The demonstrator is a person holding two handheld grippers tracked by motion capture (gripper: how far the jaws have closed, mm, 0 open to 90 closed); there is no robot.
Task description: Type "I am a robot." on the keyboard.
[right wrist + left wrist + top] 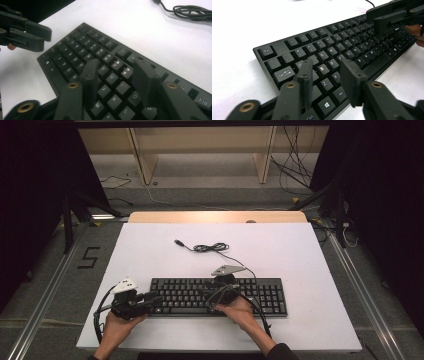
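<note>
A black keyboard [260, 295] [352, 42] [75, 50] lies across the near half of the white table top [300, 250]. My left gripper [154, 299] [327, 68] hovers over the keyboard's left end, above the S and D keys, open with nothing between its jaws. Over the keyboard's middle my right gripper [210, 292] [115, 67] is open too, above the U, I, J and K keys, and holds nothing. Each gripper view also catches the other gripper farther off: the right gripper [392, 15] and the left gripper [27, 35].
The keyboard's cable [210, 247] [192, 11] lies coiled behind it, its USB plug [178, 242] loose on the table. A wooden strip [215, 216] runs along the table's far edge. Wooden shelving [200, 150] and floor cables stand beyond.
</note>
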